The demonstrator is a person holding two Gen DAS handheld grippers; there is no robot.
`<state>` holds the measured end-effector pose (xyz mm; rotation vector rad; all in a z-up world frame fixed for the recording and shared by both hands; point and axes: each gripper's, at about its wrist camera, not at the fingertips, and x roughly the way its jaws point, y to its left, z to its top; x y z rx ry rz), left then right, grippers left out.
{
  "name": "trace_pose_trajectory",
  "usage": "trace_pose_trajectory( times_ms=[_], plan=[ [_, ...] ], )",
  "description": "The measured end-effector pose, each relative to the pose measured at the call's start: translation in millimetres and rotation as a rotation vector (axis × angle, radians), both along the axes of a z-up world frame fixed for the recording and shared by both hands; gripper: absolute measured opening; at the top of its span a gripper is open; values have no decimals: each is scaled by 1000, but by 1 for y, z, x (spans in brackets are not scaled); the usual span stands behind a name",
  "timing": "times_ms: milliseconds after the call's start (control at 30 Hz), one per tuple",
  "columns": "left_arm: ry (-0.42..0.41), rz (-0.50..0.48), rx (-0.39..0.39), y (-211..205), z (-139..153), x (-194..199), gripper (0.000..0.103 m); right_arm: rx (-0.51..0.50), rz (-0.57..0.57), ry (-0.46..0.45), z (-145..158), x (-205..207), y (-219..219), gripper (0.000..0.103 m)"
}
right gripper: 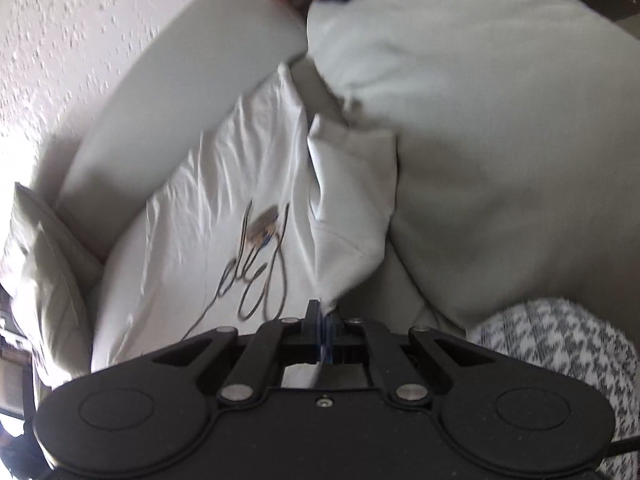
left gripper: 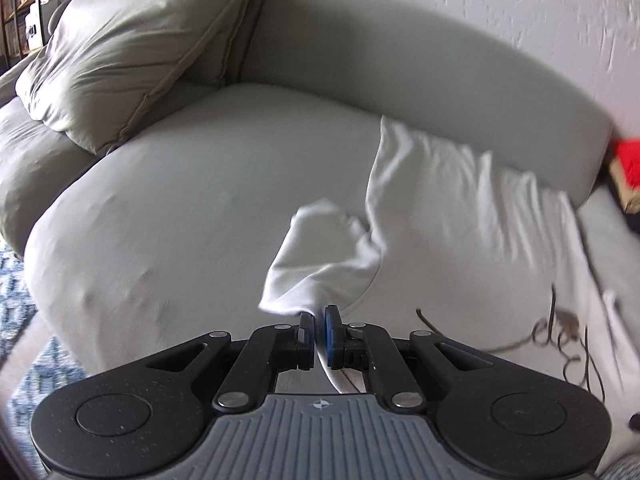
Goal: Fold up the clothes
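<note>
Currently, your left gripper (left gripper: pixel 320 316) is nearly closed, pinching white fabric of the T-shirt (left gripper: pixel 452 200) between its pads; your right gripper (right gripper: pixel 323 312) is pressed tight on another edge of it. The shirt lies spread on the grey sofa (left gripper: pixel 192 200) — printed side up, against the backrest.

From my left gripper (left gripper: pixel 319 322), the jaws stand nearly closed on a fold of the white T-shirt (left gripper: pixel 440 208), cloth passing between the pads. The shirt sprawls over the grey sofa (left gripper: pixel 180 200), one sleeve lifted toward me, a dark scrawled print (left gripper: pixel 560 344) at right. A loose cushion (left gripper: pixel 132 60) leans at upper left; red fabric (left gripper: pixel 628 160) shows at the far right edge.
</note>
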<state>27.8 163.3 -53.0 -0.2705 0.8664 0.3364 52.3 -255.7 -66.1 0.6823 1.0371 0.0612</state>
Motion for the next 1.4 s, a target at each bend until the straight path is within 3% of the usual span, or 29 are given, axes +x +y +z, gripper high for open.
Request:
trace_pose_trajectory(
  times_ms=[67,167,200,233,367,500,733,867,967,1033,1067,1100,1267,1400],
  plan=[
    [8,5,44,-1,4,-10,11,-15,18,-2,6,-5,-2,9],
    [7,7,84,-2,13,-25,15,-82,27,-42,21,-18,-7,32],
    [-1,3,84,-2,16,-30,28,-95,28,-60,25,-25,-9,35],
    [-8,-8,75,-3,18,-34,38,-101,32,-75,28,-29,-11,36],
    [6,-119,-20,-23,13,-37,45,-82,93,-118,22,-37,-5,39],
    [81,-240,-112,-53,-4,-41,47,-52,251,-118,8,-44,28,39],
    [112,-350,30,-93,-25,-49,46,-178,429,-172,-3,-54,72,41],
    [94,-382,93,-104,-36,-41,35,-244,495,-223,-7,-54,86,40],
    [126,-410,121,-110,-47,-33,25,-334,532,-219,-14,-51,96,39],
    [127,-417,120,-112,-50,-33,12,-411,544,-214,-20,-51,101,22],
    [127,-420,124,-112,-48,-34,10,-445,545,-215,-21,-52,103,17],
    [132,-424,123,-113,-45,-35,9,-447,544,-215,-19,-53,102,9],
    [169,-457,123,-114,-28,-40,8,-416,549,-194,-1,-55,97,8],
    [282,-445,143,-116,-44,-34,1,-429,582,-109,-13,-47,100,9]
  ],
)
